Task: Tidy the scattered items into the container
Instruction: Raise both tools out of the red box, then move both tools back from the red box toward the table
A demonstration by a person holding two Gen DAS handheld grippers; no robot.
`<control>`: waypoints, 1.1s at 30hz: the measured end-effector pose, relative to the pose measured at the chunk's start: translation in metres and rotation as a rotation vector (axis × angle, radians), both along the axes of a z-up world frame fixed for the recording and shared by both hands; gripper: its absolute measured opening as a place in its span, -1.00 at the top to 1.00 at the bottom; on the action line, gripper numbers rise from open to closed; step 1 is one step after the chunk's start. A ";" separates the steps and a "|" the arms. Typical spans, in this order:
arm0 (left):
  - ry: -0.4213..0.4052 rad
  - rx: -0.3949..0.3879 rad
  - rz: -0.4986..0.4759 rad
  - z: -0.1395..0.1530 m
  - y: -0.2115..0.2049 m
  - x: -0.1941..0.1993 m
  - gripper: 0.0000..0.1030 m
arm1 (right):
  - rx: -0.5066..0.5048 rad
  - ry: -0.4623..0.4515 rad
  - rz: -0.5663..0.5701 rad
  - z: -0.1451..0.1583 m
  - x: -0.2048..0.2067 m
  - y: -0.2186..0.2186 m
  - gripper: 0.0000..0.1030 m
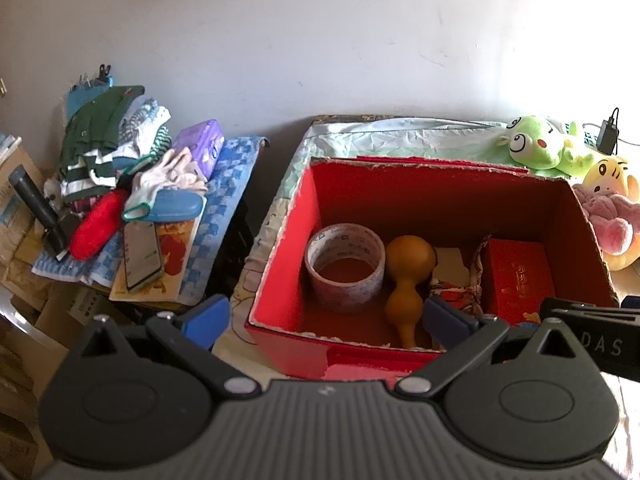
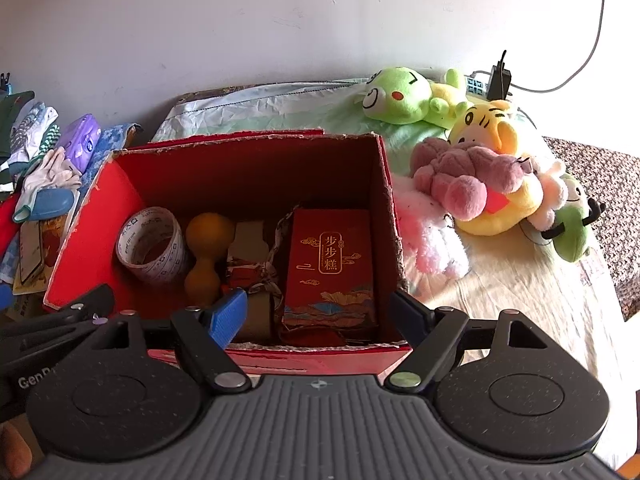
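Note:
An open red cardboard box [image 1: 288, 264] [image 2: 80, 248] stands on the bed. Inside lie a roll of tape [image 1: 345, 266] [image 2: 152, 246], an orange gourd [image 1: 406, 284] [image 2: 206, 254], a patterned cloth pouch [image 1: 456, 288] [image 2: 256, 272] and a red gift box [image 1: 516, 276] [image 2: 332, 268]. My left gripper [image 1: 326, 320] is open and empty, held over the box's near left corner. My right gripper [image 2: 320, 312] is open and empty, held over the box's near wall. Each gripper shows at the edge of the other's view.
Plush toys lie to the right of the box: a green frog [image 2: 404, 96] [image 1: 536, 144], a yellow one [image 2: 504, 172] and a pink one [image 2: 464, 176]. To the left, a side stand holds clothes [image 1: 104, 140], gloves, a phone [image 1: 140, 254] and a purple pack [image 1: 202, 146].

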State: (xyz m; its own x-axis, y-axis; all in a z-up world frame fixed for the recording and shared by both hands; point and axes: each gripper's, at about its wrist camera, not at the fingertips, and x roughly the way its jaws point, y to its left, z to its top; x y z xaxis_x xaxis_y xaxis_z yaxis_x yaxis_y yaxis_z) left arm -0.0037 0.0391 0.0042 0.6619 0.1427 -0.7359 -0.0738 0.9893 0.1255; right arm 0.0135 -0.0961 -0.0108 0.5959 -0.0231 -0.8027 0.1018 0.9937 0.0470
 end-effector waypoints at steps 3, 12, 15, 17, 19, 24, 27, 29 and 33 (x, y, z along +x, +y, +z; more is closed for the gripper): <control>-0.001 0.012 0.012 0.001 -0.003 -0.004 -0.99 | 0.004 -0.010 0.008 0.002 -0.002 -0.002 -0.57; -0.008 0.036 0.072 0.005 -0.008 -0.018 -0.99 | -0.024 -0.039 0.071 0.005 -0.009 -0.002 -0.57; -0.009 0.029 0.088 0.007 -0.008 -0.024 -0.99 | -0.010 -0.035 0.090 0.006 -0.011 -0.003 -0.58; -0.007 0.025 0.098 0.008 -0.009 -0.026 -0.99 | -0.009 -0.034 0.104 0.006 -0.012 -0.004 -0.58; -0.009 0.026 0.112 0.008 -0.010 -0.029 -0.99 | -0.014 -0.032 0.122 0.006 -0.013 -0.004 -0.58; -0.011 0.028 0.131 0.008 -0.014 -0.034 -0.99 | -0.017 -0.033 0.147 0.006 -0.015 -0.006 -0.58; -0.005 0.024 0.137 0.007 -0.016 -0.035 -0.99 | -0.016 -0.033 0.156 0.005 -0.016 -0.009 -0.57; 0.001 0.021 0.138 0.005 -0.016 -0.036 -0.99 | -0.015 -0.032 0.162 0.005 -0.017 -0.010 -0.57; 0.013 0.017 0.133 0.000 -0.017 -0.041 -0.99 | -0.015 -0.031 0.178 0.003 -0.021 -0.011 -0.57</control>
State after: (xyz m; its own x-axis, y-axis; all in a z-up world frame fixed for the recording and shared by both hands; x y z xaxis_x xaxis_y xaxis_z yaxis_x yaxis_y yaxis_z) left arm -0.0443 0.0222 0.0043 0.6264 0.2413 -0.7412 -0.2024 0.9686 0.1444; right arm -0.0076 -0.1075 -0.0081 0.6164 0.0731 -0.7840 -0.0773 0.9965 0.0322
